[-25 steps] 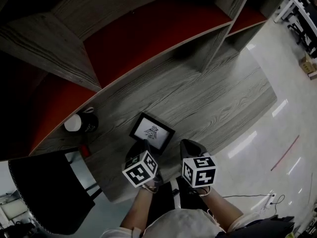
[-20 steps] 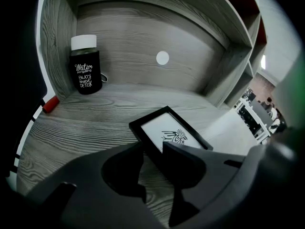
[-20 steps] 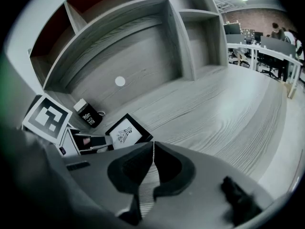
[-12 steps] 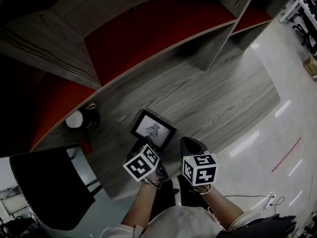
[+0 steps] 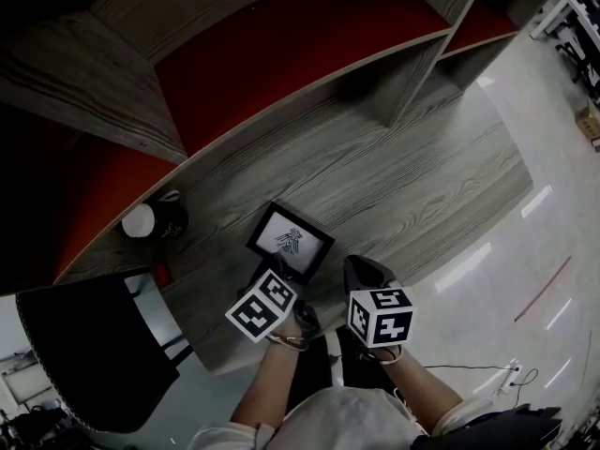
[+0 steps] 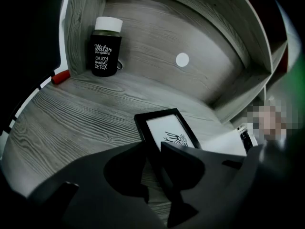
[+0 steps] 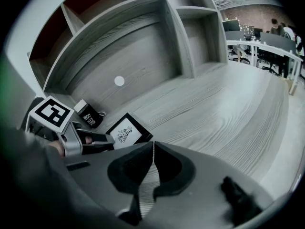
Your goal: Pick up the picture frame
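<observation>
The black picture frame (image 5: 290, 242) with a white print lies flat on the grey wooden desk (image 5: 422, 195). My left gripper (image 5: 274, 275) hovers at the frame's near corner. In the left gripper view the frame's (image 6: 167, 130) left border runs between the two jaw tips of the left gripper (image 6: 152, 147). The jaws are closing around that border, and a sliver of desk still shows beside it. My right gripper (image 5: 359, 268) is just right of the frame, above the desk's front edge. The right gripper (image 7: 152, 149) is shut with nothing in it. From there the frame (image 7: 126, 131) lies ahead to the left.
A black bottle with a white lid (image 5: 153, 221) (image 6: 106, 46) stands left of the frame, a small red thing (image 6: 61, 77) beside it. Shelf compartments with red back panels (image 5: 281, 54) rise behind the desk. A black chair (image 5: 89, 359) stands at the lower left.
The left gripper has rolled on the spot at the frame's corner, its marker cube tipping to the left. The frame, the bottle and the right gripper stay where they were.
</observation>
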Demonstrator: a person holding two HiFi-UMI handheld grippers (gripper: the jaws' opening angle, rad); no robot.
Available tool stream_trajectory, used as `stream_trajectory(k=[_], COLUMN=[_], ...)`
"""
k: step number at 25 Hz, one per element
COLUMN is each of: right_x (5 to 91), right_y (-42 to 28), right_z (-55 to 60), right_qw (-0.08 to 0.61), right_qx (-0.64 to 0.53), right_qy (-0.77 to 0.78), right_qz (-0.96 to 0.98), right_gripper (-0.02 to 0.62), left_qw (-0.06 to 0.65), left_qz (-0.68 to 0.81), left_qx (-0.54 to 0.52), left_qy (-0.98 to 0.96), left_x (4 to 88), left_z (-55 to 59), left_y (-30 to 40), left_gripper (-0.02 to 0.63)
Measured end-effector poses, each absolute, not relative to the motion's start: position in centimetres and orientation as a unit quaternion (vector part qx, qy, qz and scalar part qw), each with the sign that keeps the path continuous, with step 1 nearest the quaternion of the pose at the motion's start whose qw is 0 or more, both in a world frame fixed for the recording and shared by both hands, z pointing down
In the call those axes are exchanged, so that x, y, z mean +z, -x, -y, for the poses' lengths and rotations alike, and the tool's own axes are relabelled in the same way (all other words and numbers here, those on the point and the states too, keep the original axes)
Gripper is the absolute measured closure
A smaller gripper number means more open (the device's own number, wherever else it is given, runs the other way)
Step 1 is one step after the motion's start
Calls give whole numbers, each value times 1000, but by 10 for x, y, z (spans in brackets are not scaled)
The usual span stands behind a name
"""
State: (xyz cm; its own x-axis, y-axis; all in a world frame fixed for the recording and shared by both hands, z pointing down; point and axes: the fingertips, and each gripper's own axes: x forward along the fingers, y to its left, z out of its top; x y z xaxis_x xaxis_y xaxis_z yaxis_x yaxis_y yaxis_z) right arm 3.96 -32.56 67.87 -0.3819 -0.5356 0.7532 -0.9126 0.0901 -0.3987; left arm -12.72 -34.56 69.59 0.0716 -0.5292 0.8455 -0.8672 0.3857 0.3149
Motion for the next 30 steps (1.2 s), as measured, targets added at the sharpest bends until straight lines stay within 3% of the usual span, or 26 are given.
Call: stream_trajectory(k=[12, 30], right_x=[669, 649], right_y=[-45, -46], right_z=[327, 318], right_qw=[209, 194], right_qx=[430, 413], right_qy=[-526, -539], right_qz=[703, 708], right_gripper=[562, 563], left_qw=[530, 479], left_qz=[648, 635], left_qx=[145, 139], left_qy=[-527, -590], left_x=[693, 646], left_z=[351, 347], left_y=[127, 127], left_gripper=[529, 531])
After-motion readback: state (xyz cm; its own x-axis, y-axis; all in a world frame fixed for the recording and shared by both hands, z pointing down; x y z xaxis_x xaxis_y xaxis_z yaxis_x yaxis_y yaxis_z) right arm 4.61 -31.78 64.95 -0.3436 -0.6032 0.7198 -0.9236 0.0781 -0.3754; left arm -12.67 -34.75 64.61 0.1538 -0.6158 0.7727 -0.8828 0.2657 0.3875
